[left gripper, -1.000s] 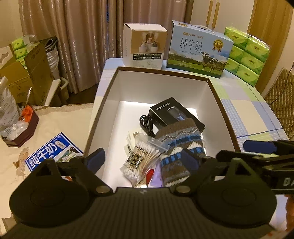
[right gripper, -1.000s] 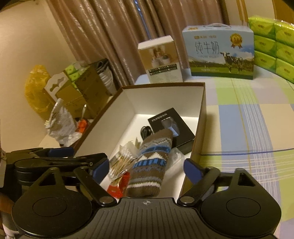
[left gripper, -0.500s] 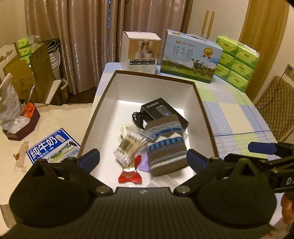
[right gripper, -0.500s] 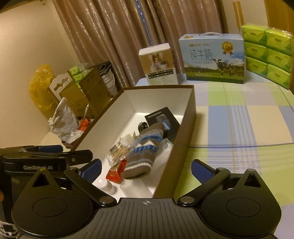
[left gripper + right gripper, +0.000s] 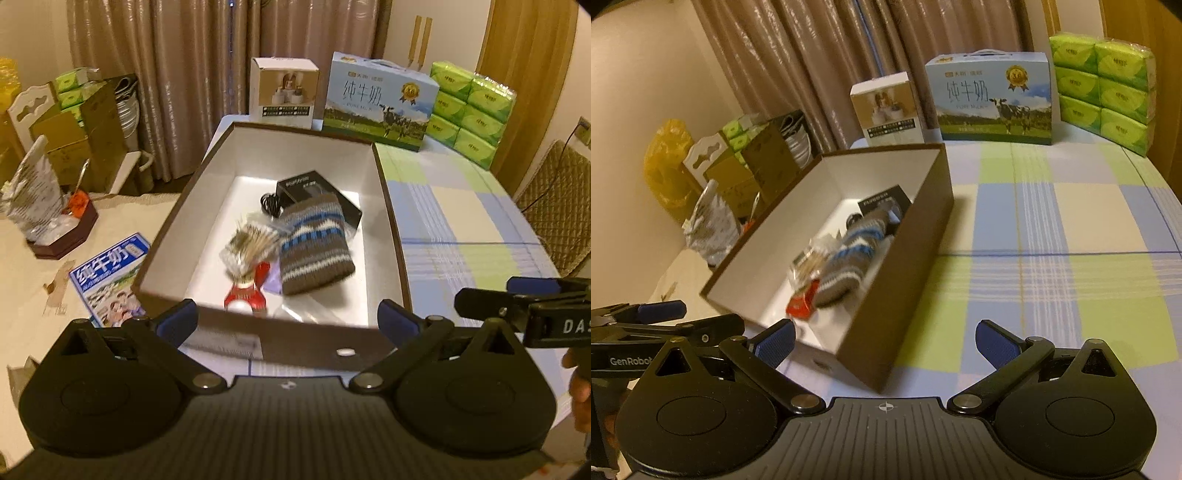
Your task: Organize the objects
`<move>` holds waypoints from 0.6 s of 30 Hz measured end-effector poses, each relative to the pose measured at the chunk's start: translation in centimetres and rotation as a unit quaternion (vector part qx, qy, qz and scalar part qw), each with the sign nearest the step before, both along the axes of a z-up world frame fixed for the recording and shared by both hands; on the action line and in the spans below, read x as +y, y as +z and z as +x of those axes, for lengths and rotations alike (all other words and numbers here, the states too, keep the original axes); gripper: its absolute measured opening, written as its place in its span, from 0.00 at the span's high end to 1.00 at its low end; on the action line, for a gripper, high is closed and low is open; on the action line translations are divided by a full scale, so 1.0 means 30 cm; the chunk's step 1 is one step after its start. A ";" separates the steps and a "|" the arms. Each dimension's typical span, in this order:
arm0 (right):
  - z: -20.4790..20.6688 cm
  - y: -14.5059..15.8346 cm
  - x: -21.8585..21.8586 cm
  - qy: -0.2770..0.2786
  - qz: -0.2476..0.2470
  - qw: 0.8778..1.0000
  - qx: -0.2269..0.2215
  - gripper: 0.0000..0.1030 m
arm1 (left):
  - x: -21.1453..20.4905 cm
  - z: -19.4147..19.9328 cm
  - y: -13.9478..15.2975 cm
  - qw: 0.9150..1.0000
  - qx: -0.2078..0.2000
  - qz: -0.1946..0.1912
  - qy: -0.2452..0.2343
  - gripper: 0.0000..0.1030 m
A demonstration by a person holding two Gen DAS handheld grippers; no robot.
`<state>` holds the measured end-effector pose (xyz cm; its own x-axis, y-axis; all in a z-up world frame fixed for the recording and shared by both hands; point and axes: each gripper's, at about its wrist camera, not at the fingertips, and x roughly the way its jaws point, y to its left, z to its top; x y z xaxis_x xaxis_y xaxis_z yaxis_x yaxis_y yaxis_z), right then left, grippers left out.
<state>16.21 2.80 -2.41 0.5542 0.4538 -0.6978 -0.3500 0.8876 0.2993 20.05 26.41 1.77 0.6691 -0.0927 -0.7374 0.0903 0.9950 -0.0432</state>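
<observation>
A brown box with a white inside (image 5: pixel 391 229) (image 5: pixel 923 236) stands on the checked table. In it lie a striped knit pouch (image 5: pixel 314 247) (image 5: pixel 846 262), a black Flyco case (image 5: pixel 314 188) (image 5: pixel 882 201), a bag of cotton swabs (image 5: pixel 251 243), a coiled black cable (image 5: pixel 271 203) and a red packet (image 5: pixel 245 295) (image 5: pixel 801 302). My left gripper (image 5: pixel 286 321) is open and empty, just before the box's near wall. My right gripper (image 5: pixel 884 341) is open and empty, at the box's near right corner.
At the table's far end stand a milk carton box (image 5: pixel 380 99) (image 5: pixel 993 99), a small white product box (image 5: pixel 284 88) (image 5: pixel 886 109) and stacked green tissue packs (image 5: pixel 469 110) (image 5: pixel 1108 88). Cardboard boxes (image 5: pixel 66 140) and a blue milk flyer (image 5: pixel 110 273) lie left of the table.
Both grippers have pulled back and up from the box, so its near wall now shows. Both stayed open and empty. The items in the box have not moved.
</observation>
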 end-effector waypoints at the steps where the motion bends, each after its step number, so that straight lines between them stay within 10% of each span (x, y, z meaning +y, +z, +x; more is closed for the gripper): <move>1: -0.010 -0.003 -0.013 0.003 -0.002 1.000 0.001 0.02 | -0.015 -0.017 -0.003 1.000 0.000 0.001 0.003 0.01; 18: -0.153 -0.012 -0.412 -0.018 -0.032 0.999 0.021 0.02 | -0.328 -0.189 -0.036 0.999 0.015 -0.031 -0.009 0.01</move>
